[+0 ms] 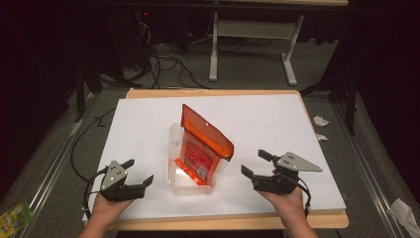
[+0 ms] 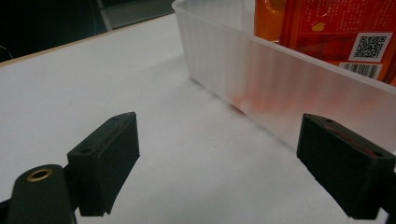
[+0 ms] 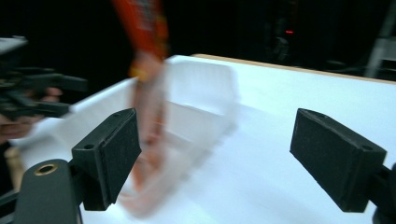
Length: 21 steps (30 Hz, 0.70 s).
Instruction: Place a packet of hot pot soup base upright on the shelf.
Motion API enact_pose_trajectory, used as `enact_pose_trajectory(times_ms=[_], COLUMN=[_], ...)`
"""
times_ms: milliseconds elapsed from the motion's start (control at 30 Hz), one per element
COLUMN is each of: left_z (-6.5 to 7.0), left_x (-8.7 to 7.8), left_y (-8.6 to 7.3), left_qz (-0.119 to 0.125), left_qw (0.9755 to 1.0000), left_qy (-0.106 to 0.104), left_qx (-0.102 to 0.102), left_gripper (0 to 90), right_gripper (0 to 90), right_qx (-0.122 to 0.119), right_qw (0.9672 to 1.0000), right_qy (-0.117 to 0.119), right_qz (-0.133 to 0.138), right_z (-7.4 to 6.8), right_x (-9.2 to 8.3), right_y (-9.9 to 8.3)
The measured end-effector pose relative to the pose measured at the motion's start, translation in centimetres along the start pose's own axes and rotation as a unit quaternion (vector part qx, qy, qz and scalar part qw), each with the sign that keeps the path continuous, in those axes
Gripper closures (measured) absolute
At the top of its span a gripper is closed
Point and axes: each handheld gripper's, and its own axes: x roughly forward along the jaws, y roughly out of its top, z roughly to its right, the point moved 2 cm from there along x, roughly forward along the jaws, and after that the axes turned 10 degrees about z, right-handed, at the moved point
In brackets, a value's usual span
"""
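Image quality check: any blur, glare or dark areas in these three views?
Right gripper view: motion blur smears the clear bin and orange packet. Left gripper view: sharp, QR code legible, soft shadow at the bin wall. High view: white sheet evenly bright, surroundings very dark, a small bright glint inside the bin.

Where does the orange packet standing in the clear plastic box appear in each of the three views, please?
High view: orange packet at table centre, upright in the clear plastic box.
Left gripper view: top right, behind the box wall.
Right gripper view: blurred, upper left, rising from the box.
Shared landmark: the box.
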Motion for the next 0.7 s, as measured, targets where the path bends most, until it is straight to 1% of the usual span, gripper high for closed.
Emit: enact_pose_trajectory(times_ms=[67, 100, 133, 167, 200, 233, 267, 300, 333, 433, 533, 600, 667, 700], left_z=[0.1, 0.1, 0.2, 0.2, 0.3, 0.4, 0.5, 0.6, 0.7, 0.9, 0.9, 0.8, 0.7, 0.6], left_x=[0.0, 0.0, 0.0, 0.0, 0.0, 0.0, 0.1, 0.2, 0.2, 0.4, 0.4, 0.3, 0.3, 0.2], left_y=[-0.1, -0.1, -0.1, 0.0, 0.1, 0.3, 0.4, 0.4, 0.4, 0.4, 0.3, 0.3, 0.2, 0.2], left_qz=[-0.002, -0.003, -0.002, 0.000, 0.004, 0.008, 0.009, 0.009, 0.008, 0.003, 0.005, 0.004, 0.004, 0.003], left_qw=[1.0000, 1.0000, 1.0000, 1.0000, 0.9999, 0.9999, 0.9999, 0.9999, 0.9999, 0.9999, 0.9999, 0.9999, 0.9999, 0.9998], left_qy=[0.001, 0.001, 0.001, 0.000, -0.001, -0.002, -0.003, -0.005, -0.006, -0.009, -0.010, -0.011, -0.010, -0.013], left_qx=[-0.002, -0.003, -0.005, -0.008, -0.011, -0.014, -0.013, -0.011, -0.009, -0.004, -0.009, -0.011, -0.011, -0.013], left_gripper=[13.7, 13.7, 13.7, 13.7, 13.7, 13.7, 13.7, 13.7, 13.7, 13.7, 13.6, 13.5, 12.8, 12.8], right_gripper=[15.7, 15.1, 14.5, 12.2, 12.2, 10.9, 9.6, 9.1, 8.6, 7.3, 7.2, 7.2, 7.2, 7.2], right_qx=[-0.006, -0.007, -0.002, 0.001, 0.001, 0.005, 0.009, 0.008, 0.007, -0.005, -0.002, -0.004, 0.001, -0.003], right_qw=[0.9994, 0.9988, 0.9986, 0.9974, 0.9974, 0.9971, 0.9969, 0.9970, 0.9968, 0.9969, 0.9968, 0.9967, 0.9965, 0.9966], right_qy=[-0.034, -0.047, -0.052, -0.071, -0.071, -0.074, -0.077, -0.077, -0.080, -0.079, -0.079, -0.080, -0.082, -0.082], right_qz=[-0.008, -0.010, -0.008, -0.014, -0.014, -0.014, -0.012, -0.010, -0.008, -0.003, -0.013, -0.013, -0.012, -0.012], right_z=[1.4, 2.1, 2.8, 3.8, 3.8, 4.2, 4.5, 4.6, 4.5, 4.4, 4.4, 4.6, 4.5, 4.6], right_x=[-1.0, -1.6, -2.3, -3.2, -3.2, -3.6, -3.9, -4.0, -4.0, -3.8, -3.6, -3.6, -3.5, -3.5], right_y=[-0.5, -0.9, -1.4, -2.0, -2.0, -2.2, -2.2, -2.2, -2.1, -2.0, -2.4, -2.4, -2.4, -2.4])
